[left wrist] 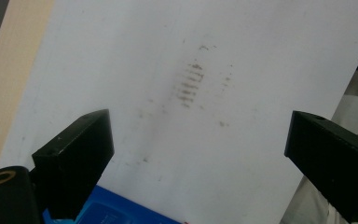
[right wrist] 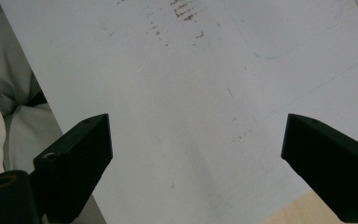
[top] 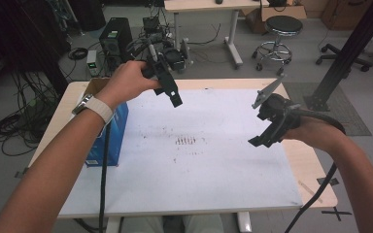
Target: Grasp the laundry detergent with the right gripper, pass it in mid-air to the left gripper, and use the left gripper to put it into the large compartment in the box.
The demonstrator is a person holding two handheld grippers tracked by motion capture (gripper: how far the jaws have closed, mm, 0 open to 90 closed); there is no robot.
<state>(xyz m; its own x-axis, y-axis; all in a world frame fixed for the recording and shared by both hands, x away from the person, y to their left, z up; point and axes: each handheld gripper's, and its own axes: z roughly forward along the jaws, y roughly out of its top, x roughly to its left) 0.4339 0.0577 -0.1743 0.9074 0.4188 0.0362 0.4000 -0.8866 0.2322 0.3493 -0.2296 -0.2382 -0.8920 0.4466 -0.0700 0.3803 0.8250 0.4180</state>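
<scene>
Two grippers are held above a white sheet (top: 213, 160) spread over a table (top: 315, 170) — both with jaws parted and nothing between them. The left gripper (top: 172, 94) is raised over the sheet's far edge; a blue box (top: 108, 141) lies just below and behind its fingers (left wrist: 74, 158). The right gripper (top: 262, 140) is poised near the sheet's right side, its fingers (right wrist: 74, 158) well apart from the box. A patch of dark smudges (top: 185, 141) is seen on the sheet between the two.

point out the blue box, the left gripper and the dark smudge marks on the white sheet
blue box (top: 110, 141): high view, its blue side face
left gripper (top: 171, 91): high view, between its jaw tips
dark smudge marks (left wrist: 190, 85): left gripper view, middle of the streaks
</scene>
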